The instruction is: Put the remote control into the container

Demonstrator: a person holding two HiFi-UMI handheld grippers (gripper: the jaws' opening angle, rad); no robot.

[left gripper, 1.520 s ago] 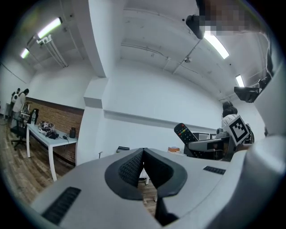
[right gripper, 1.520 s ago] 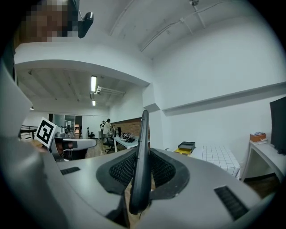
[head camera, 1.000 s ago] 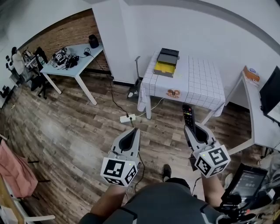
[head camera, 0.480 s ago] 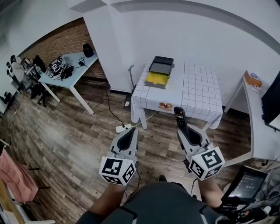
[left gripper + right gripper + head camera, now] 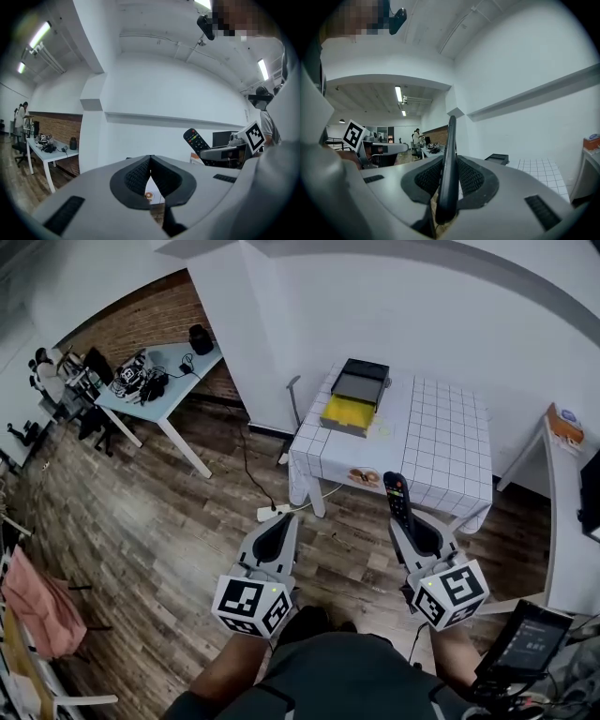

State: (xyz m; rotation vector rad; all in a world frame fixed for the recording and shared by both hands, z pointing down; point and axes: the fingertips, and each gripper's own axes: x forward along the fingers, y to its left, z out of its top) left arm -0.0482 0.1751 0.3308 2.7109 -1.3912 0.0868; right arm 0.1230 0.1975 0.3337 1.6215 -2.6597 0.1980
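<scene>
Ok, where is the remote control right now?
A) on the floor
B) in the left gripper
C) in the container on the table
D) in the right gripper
D: the remote control stands edge-on, clamped in the right gripper; the left gripper is shut and empty.

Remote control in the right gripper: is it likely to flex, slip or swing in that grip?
Probably stiff: the remote control juts straight out beyond the right gripper without sagging. It looks smooth and is clamped near one end only, so it could pivot or slide if bumped. Seen edge-on it is thin, so it is likely light for its length.
</scene>
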